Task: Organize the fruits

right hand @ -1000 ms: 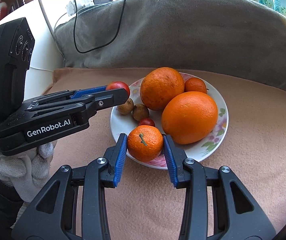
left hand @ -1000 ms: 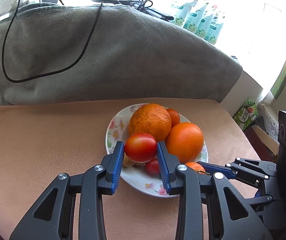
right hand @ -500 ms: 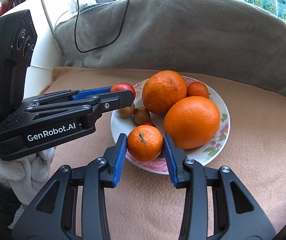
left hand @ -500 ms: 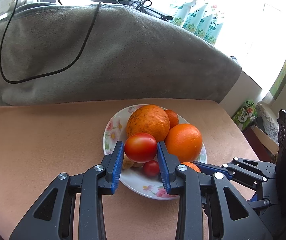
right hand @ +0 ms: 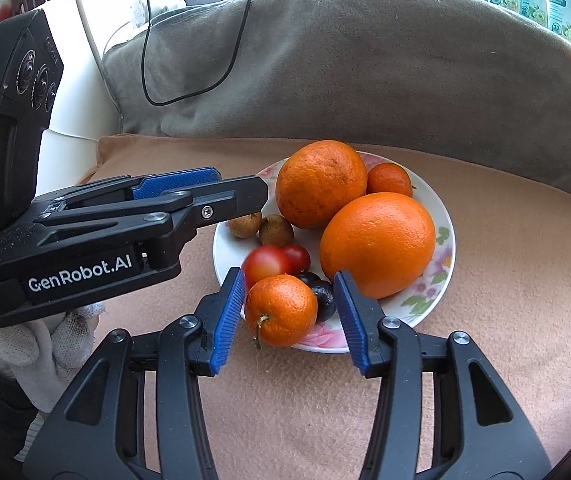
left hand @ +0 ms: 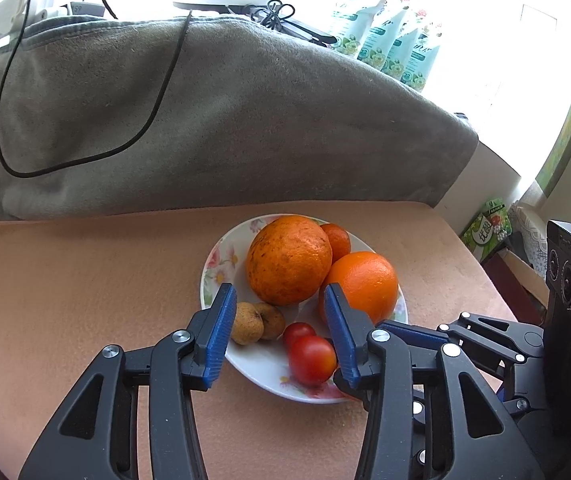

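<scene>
Tomato point(left hand: 312, 359) now dropped between jaws

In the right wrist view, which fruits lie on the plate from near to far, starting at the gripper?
Small mandarin → red tomato → big smooth orange → speckled orange → far small mandarin.

Bright daylight blows out the window point(left hand: 485, 40) behind; fisheye bends and darkens edges, foreground sharp.

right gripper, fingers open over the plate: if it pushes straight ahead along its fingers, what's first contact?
Most likely the small mandarin, which sits between the fingers of the right gripper on the plate near edge. The dark plums and big orange lie behind it. Depth is uncertain.
</scene>
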The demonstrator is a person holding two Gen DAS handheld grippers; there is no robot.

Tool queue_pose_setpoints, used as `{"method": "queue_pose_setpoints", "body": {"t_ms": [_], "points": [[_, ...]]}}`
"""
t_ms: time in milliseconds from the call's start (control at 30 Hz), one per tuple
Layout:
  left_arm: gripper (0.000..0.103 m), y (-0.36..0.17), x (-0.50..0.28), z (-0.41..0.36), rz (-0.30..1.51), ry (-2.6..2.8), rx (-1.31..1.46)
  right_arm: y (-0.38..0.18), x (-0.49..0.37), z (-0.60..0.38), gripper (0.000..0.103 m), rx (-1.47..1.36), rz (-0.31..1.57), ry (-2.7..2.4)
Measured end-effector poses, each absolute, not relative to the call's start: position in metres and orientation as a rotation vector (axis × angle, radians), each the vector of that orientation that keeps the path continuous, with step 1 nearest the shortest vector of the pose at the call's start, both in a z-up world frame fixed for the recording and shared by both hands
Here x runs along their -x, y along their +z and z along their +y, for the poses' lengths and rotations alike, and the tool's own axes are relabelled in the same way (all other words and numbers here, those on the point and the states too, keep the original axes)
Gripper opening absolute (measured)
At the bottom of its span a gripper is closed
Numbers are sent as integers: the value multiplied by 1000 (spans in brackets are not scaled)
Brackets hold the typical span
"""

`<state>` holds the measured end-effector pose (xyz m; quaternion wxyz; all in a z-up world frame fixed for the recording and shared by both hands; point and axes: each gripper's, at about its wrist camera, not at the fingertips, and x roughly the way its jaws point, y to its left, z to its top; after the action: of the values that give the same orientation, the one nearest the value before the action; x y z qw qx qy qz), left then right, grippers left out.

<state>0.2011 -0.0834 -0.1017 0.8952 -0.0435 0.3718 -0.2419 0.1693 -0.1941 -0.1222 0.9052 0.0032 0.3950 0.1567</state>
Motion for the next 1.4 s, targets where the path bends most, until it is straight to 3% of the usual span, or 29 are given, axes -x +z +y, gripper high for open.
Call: {"method": "queue_pose_setpoints", "body": {"t_ms": [67,333,467,633,733,933,1067,1400], "points": [[45,-101,-201,-84,766,-496,90,-121,-169,-194,58,-6,811,319],[54,-100,-201,-81,762,-488,94,-119,-165,-197,61,-9,802,314],[63,-100,-201,-81,759,-484,92,-117,-161,-197,74,-6,789,314],[71,-98,-199,-82,752,-464,83,-114,-158,-197,76,-6,779,313],[71,-96,-198,-81,749,-459,86,-111,-156,-200,83,-12,768,308],[71,-95,-194,-79,744,-442,72,-105,-147,-206,85,-18,749,277],[71,-94,-191,-77,740,-428,69,-101,-142,-211,93,-29,742,212],[72,-88,-176,-69,720,-403,62,-81,-129,-227,93,-52,701,96]]}}
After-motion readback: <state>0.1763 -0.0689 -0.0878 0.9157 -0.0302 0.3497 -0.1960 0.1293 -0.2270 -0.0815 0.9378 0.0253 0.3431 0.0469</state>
